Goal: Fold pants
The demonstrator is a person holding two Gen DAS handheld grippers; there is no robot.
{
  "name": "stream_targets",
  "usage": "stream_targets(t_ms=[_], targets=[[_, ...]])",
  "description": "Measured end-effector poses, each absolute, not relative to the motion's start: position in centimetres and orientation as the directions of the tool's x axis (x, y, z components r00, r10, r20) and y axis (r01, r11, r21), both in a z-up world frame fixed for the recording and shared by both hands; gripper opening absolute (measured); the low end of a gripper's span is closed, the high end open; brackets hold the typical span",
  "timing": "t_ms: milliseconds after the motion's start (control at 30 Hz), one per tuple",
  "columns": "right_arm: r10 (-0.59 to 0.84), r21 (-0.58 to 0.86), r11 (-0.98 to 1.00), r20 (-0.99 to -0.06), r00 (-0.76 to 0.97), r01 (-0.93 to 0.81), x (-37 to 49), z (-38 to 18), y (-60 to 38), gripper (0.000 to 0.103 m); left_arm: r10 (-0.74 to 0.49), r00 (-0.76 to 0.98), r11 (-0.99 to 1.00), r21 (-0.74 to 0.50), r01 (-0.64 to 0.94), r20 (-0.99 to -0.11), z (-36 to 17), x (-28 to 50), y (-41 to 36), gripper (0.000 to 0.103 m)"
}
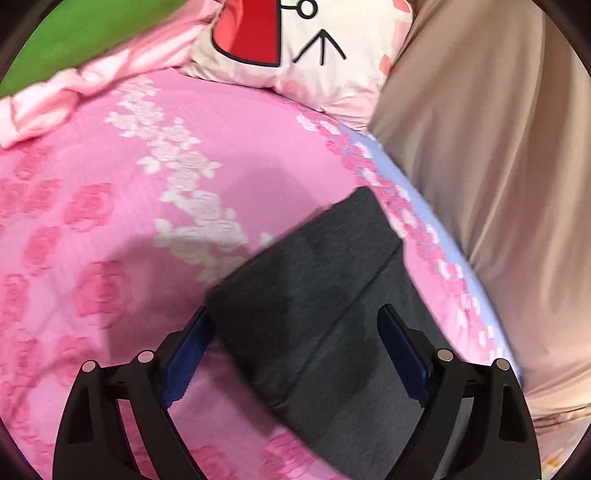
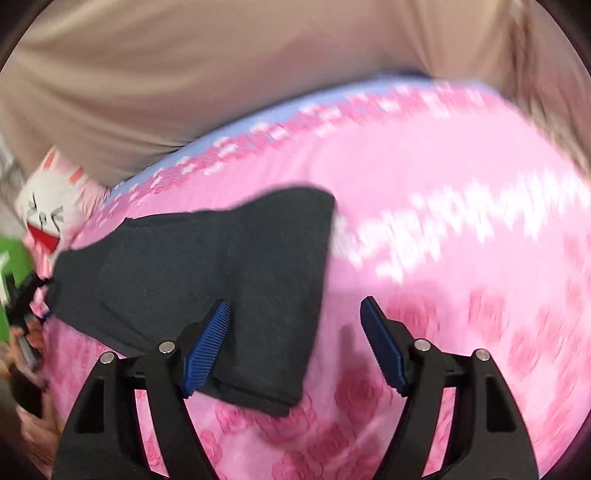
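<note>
1. Pink rose-patterned bedspread fills the left wrist view, with a band of white roses running across it and a pale blue strip along its far edge
2. Beyond that edge hangs a beige curtain, and at the head of the bed lies a cartoon pillow with a red mouth, next to a green cushion and a light pink ruffled cloth
3. The pants, dark grey, lie folded in a flat layered stack on the bedspread, near the blue edge, with one fold line running lengthwise
4. The left tongs are spread wide, one blue pad at each side of the near end of the pants; they pinch nothing
5. In the right wrist view, which is blurred on its right side, the same pink bedspread covers most of the frame, with the beige curtain above it
6. The pants lie across the left half as a dark folded bundle, its near corner resting on the roses
7. The right tongs are also spread apart and hold nothing; the left blue pad overlaps the pants in the picture, the right pad is over bare bedspread
8. At the far left sit the cartoon pillow and the green cushion
</note>
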State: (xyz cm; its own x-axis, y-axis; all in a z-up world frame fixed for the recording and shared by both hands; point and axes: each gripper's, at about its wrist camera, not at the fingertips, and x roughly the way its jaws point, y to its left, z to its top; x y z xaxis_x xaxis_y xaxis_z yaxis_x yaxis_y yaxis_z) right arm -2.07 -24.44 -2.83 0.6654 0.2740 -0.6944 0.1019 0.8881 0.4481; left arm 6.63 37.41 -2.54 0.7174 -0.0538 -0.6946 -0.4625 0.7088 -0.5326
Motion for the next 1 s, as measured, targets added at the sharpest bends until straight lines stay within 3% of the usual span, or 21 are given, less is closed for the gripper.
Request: stream_targets(t_ms=[33,100,167,233,467,700,733,767,800,867,1000], targets=[[0.316,0.492,0.866,-0.681,0.661,0.094,-1.9,-3.4,-24.1,0.071,-0.051,0.726,0.708,-0.537,-0.458,-0.685,-2.5,6.6,37.5,0.087],[0.319,0.499,0.863,-0.666,0.675,0.084,-1.8,-3.5,-23.4,0.071,-0.077,0.741,0.718,-0.553,-0.423,-0.667,-2.6,6.9,36.9,0.073],[0.351,0.523,0.849,-0.664,0.660,0.075,-1.1,-3.8,-22.9,0.017,-0.110,0.739,0.709,-0.574,-0.411,-0.665,-3.0,7.3,37.0,0.025],[0.359,0.535,0.841,-0.658,0.662,0.075,-0.8,-3.7,-22.6,0.012,-0.148,0.738,0.685,-0.606,-0.404,-0.659,-3.2,7.4,37.3,0.020],[0.322,0.486,0.873,-0.637,0.701,0.040,-3.5,-0.6,-25.7,0.009,-0.211,0.754,0.679,-0.648,-0.345,-0.622,-0.5,5.2,35.7,0.015],[0.169,0.360,0.925,-0.677,0.716,0.122,-8.8,0.2,-31.5,0.010,-0.335,0.689,0.702,-0.658,-0.273,-0.643,-0.6,1.2,29.9,0.015],[0.157,0.342,0.930,-0.697,0.699,0.132,-9.4,-0.5,-32.3,0.015,-0.333,0.679,0.710,-0.648,-0.276,-0.654,-0.8,0.8,29.3,0.015],[0.106,0.291,0.942,-0.729,0.676,0.166,-9.8,-1.2,-32.8,0.029,-0.322,0.670,0.724,-0.630,-0.282,-0.669,-1.1,0.3,28.4,0.016],[-0.008,0.194,0.954,-0.744,0.668,0.227,-10.4,-1.2,-33.0,0.036,-0.297,0.671,0.739,-0.609,-0.289,-0.679,-1.3,-0.2,27.9,0.016],[-0.090,0.129,0.960,-0.702,0.707,0.250,-11.5,0.2,-32.4,0.039,-0.273,0.677,0.741,-0.598,-0.304,-0.683,-1.6,-0.5,27.9,0.016],[0.113,0.205,0.979,-0.598,0.793,0.015,-11.4,3.7,-26.5,0.039,-0.254,0.672,0.733,-0.592,-0.335,-0.695,-2.1,0.2,28.1,0.017]])
